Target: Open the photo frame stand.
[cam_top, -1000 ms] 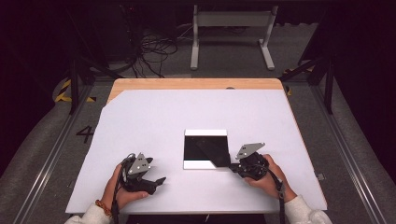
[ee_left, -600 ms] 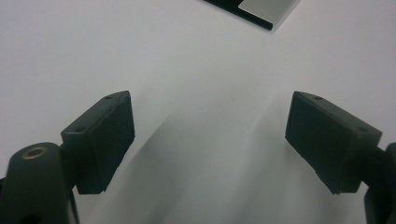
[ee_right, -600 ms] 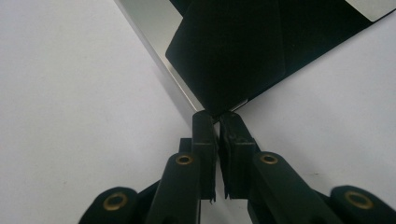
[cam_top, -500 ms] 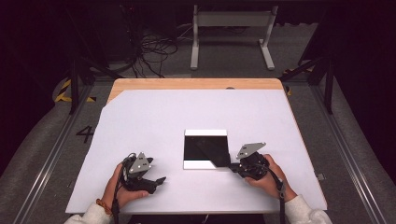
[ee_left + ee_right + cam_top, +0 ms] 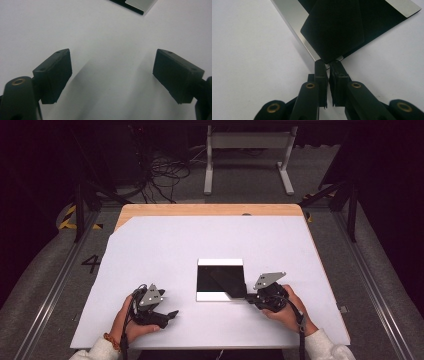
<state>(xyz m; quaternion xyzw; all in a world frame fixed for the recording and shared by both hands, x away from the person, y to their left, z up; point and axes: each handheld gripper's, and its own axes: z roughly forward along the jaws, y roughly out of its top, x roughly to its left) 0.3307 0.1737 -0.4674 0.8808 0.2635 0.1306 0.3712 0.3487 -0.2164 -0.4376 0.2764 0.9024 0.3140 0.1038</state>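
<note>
A square plate (image 5: pixel 220 296) with a pale rim and a dark, glossy face lies on the white tabletop, right of the middle. A thin black sheet (image 5: pixel 334 30) with rounded corners lies tilted over the plate (image 5: pixel 294 27), one corner reaching past the plate's near right corner. My right gripper (image 5: pixel 327 63) is shut on that corner and rests low on the table in a hand (image 5: pixel 287 312); the high view has the gripper (image 5: pixel 248 296) right at the plate. My left gripper (image 5: pixel 170 314) sits at the front left, apart from the plate, its jaws wide open over bare tabletop (image 5: pixel 110 65). One corner of the plate (image 5: pixel 135 5) peeks in beyond them.
The white sheet covers a wooden table whose far edge (image 5: pixel 210 210) shows bare. Past it are floor cables (image 5: pixel 160 175) and a grey metal stand (image 5: pixel 247 142). Dark frame legs (image 5: pixel 80 210) stand at both sides of the table.
</note>
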